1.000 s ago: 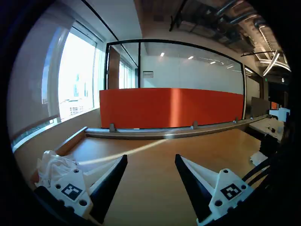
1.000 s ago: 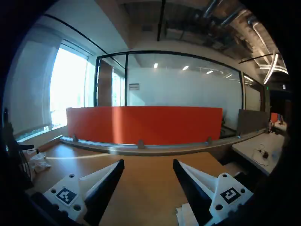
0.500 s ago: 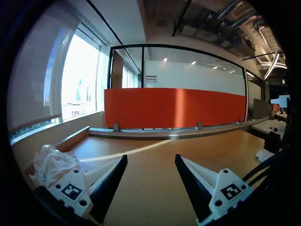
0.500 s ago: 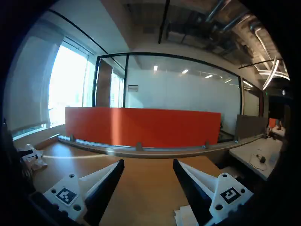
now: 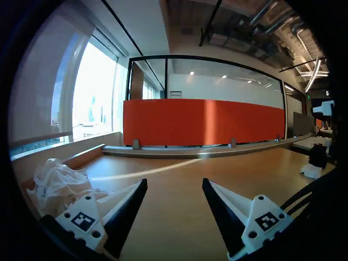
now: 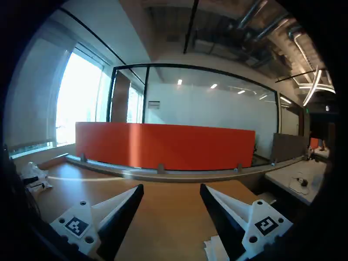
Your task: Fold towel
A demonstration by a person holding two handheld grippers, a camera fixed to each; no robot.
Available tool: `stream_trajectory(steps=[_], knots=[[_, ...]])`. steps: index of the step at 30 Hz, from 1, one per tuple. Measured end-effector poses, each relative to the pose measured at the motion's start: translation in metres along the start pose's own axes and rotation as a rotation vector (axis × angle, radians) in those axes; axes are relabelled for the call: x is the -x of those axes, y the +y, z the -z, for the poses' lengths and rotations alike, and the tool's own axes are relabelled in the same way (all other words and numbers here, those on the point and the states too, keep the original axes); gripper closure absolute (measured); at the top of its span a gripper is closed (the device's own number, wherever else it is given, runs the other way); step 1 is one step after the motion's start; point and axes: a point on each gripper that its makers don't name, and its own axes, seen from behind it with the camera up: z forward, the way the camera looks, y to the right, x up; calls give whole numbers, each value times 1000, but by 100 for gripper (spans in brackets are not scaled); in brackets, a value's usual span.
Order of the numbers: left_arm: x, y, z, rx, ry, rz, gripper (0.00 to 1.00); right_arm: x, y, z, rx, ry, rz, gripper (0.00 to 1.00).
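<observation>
A crumpled white towel point(image 5: 58, 185) lies in a heap on the wooden table point(image 5: 174, 174), at the left of the left gripper view, just beyond my left finger. My left gripper point(image 5: 174, 191) is open and holds nothing. In the right gripper view the same white heap point(image 6: 32, 176) shows small at the far left. My right gripper point(image 6: 171, 195) is open and empty. A stack of folded white cloth point(image 6: 214, 249) lies under its right finger at the table's near edge.
An orange divider panel point(image 5: 204, 122) on a metal rail closes the table's far side. Windows run along the left. A dark object with white cloth point(image 5: 315, 163) sits at the far right. A neighbouring white desk point(image 6: 296, 180) with cables stands to the right.
Both views have tilted up slightly and the towel heap has come nearer to my left finger. Both grippers stay open.
</observation>
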Motion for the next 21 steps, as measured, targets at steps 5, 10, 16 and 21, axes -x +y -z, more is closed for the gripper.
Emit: stream_trajectory(steps=[5,10,16,21], knots=[[9,-3,0,-7,15,14,6,6,-2,-1,-3,4,1,0],[12,-6,-1,-15,27,14,6,7,-6,-4,-10,13,12,0],[16,-9,-1,-28,36,22,6,10,-9,-8,-19,19,14,0],[16,-10,-1,-30,46,14,6,14,-11,-10,-28,18,12,0]])
